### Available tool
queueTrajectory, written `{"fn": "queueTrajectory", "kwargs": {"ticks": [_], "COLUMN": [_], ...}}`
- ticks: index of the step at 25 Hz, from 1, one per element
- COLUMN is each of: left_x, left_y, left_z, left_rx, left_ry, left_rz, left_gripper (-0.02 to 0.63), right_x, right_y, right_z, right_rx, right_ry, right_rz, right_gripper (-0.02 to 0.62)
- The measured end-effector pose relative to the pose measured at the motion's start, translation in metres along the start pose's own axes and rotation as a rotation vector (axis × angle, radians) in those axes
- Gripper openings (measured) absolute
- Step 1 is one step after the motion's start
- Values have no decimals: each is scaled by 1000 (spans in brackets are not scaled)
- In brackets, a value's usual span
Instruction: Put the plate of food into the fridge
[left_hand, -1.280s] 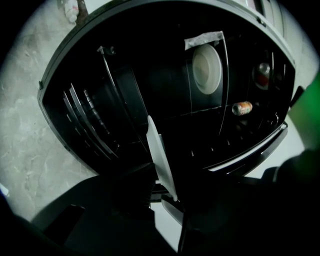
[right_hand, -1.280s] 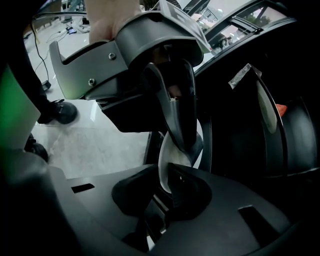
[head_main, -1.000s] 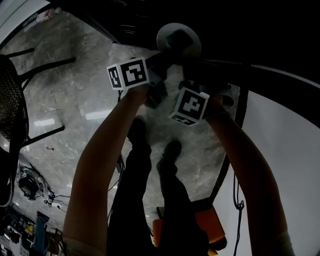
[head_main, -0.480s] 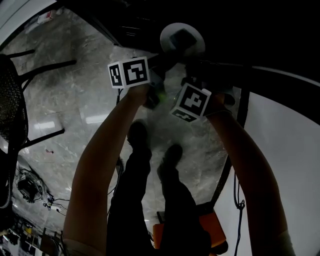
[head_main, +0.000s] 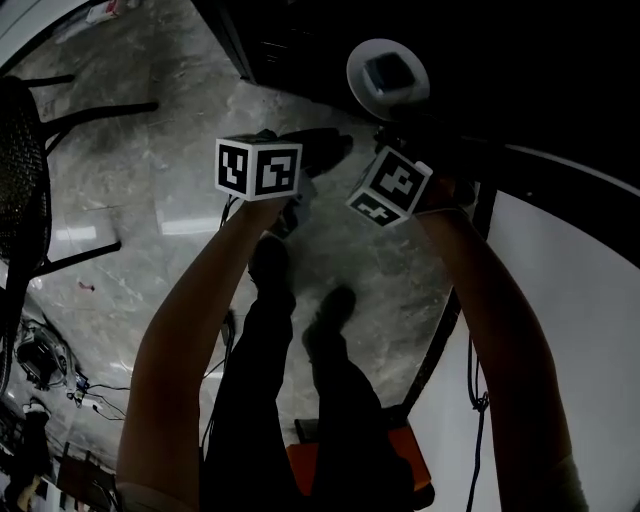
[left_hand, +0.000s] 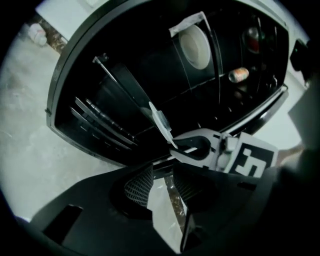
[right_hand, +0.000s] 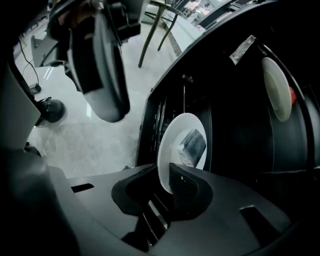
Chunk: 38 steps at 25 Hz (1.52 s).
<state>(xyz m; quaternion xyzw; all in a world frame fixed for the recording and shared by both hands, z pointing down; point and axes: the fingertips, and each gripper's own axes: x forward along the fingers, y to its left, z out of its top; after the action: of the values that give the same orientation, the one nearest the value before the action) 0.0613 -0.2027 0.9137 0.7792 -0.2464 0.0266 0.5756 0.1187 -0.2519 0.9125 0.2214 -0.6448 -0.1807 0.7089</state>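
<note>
A white plate with a dark piece of food on it hangs in front of the dark, open fridge. My right gripper is shut on the plate's lower rim and holds it on edge at a wire shelf. In the head view the right gripper sits just under the plate. My left gripper stands to the left of the plate with nothing between its jaws, which have just been opening. From the head it shows as the left gripper, apart from the plate.
Inside the fridge are a white dish, a can and wire shelves. A black chair stands on the marble floor at left. A white panel rises at right, an orange object below it.
The plate has moved up and to the right, further into the dark fridge opening, with the right gripper. The left gripper has drawn back from the plate, down and left.
</note>
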Motion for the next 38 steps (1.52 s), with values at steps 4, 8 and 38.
{"fn": "queueTrajectory", "kwargs": {"ticks": [4,8,38], "left_x": [-18,-36,-60], "left_y": [-2,4,6], "left_z": [-24,-55,-33], "left_rx": [-10,-35,48], "left_ry": [26,51,2], "left_rz": [-6,-1,78], "left_gripper": [118,110,57], "right_x": [11,18,37], "right_y": [4,-5,-30], "right_z": [2,2,5], "right_rx": [-1,33,263], "right_ry": [17,18,25], "right_rz": [17,11,89], "right_gripper": [72,74,90]}}
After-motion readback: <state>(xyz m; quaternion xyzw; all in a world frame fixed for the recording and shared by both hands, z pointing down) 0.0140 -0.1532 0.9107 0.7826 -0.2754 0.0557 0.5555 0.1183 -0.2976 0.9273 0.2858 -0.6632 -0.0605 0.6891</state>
